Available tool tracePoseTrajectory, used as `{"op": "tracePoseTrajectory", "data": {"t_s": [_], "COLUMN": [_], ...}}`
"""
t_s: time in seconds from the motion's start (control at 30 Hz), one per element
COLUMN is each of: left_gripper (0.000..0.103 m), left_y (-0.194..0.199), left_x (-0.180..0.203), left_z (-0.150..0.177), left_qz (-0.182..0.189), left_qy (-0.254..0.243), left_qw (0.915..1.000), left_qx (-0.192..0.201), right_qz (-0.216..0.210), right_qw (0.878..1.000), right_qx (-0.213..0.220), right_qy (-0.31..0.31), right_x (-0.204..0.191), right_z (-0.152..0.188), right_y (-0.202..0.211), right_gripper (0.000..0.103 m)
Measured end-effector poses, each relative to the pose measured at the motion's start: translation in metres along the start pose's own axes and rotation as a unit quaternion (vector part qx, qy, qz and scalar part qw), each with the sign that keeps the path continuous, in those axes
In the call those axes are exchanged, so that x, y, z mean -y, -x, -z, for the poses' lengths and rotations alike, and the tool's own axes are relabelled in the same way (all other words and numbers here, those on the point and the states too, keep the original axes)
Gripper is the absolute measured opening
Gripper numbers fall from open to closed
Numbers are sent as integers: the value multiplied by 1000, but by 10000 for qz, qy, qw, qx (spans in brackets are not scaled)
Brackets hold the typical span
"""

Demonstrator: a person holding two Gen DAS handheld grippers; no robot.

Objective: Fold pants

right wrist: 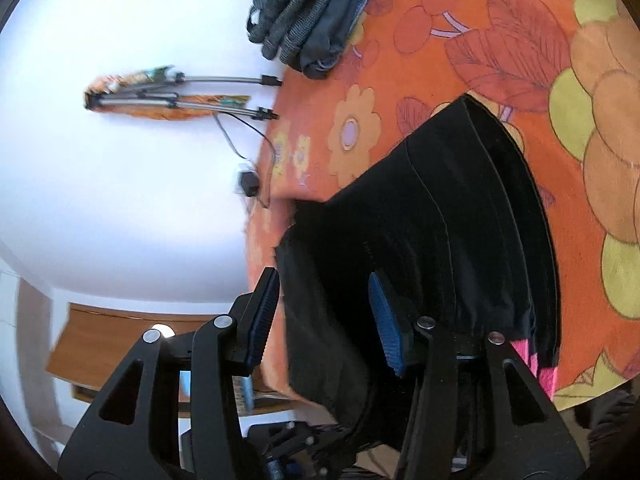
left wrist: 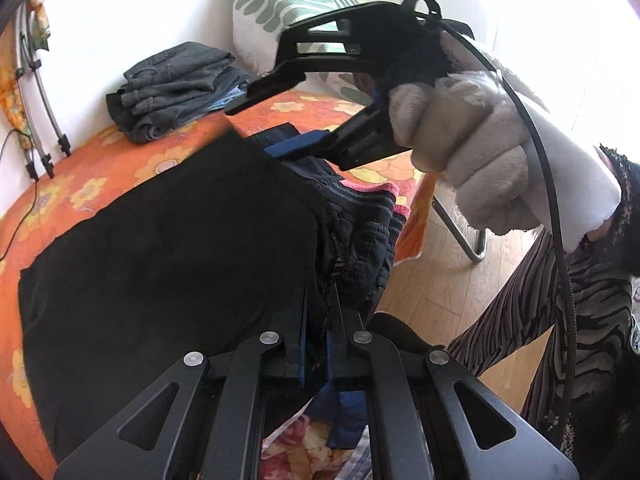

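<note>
Item: black soft-fabric pants, long axis running away from you across the orange floral bedspread. Your left gripper clamps their waist; right gripper spread apart, straddling the edge.

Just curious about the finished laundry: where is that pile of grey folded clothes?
The grey pile lies at the bed's far edge by the wall, left of the striped pillow, beyond the black pants.
</note>
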State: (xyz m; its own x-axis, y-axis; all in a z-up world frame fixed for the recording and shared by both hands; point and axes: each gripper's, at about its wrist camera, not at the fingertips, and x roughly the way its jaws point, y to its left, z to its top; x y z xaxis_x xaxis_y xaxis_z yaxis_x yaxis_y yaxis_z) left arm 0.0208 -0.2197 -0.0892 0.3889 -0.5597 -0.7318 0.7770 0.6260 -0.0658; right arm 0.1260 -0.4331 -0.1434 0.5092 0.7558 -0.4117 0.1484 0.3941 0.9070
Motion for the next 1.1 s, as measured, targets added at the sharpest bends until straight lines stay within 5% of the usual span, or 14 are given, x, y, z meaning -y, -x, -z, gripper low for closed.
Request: {"op": "tracePoseTrajectory", "data": {"t_s": [0.13,0.33,0.4,0.47,0.8,1.03,1.1], "left_gripper": [5,5,5,5,5,6,13], "left_y": [-3,-3,-2,0,-10,-21,-11], "left_x": [0,-2,-3,-3,23,20,18], "left_z": [-2,-4,-6,-10,-41,-41,-37], "left_qz": [5,65,94,127,456,606,582], "left_qy": [-20,109,178,257,141,243,172], "left_qw": [10000,9999,9998,9996,9981,9978,9981], "left_qx": [-22,-22,2,66,394,120,66], "right_qz": [258,1208,1555,1842,2876,3106,3114], "right_qw": [9994,9896,9814,9722,9228,9223,9213], "right_qx": [-110,-226,-234,-240,257,158,32], "right_qy": [192,742,1105,1426,2553,2293,2329], "right_x": [-1,-7,-15,-26,-70,-41,-40], "right_z": [0,2,2,4,5,-3,-1], "right_y": [-2,-22,-31,-37,2,4,1], "right_gripper": [50,46,12,7,4,4,6]}}
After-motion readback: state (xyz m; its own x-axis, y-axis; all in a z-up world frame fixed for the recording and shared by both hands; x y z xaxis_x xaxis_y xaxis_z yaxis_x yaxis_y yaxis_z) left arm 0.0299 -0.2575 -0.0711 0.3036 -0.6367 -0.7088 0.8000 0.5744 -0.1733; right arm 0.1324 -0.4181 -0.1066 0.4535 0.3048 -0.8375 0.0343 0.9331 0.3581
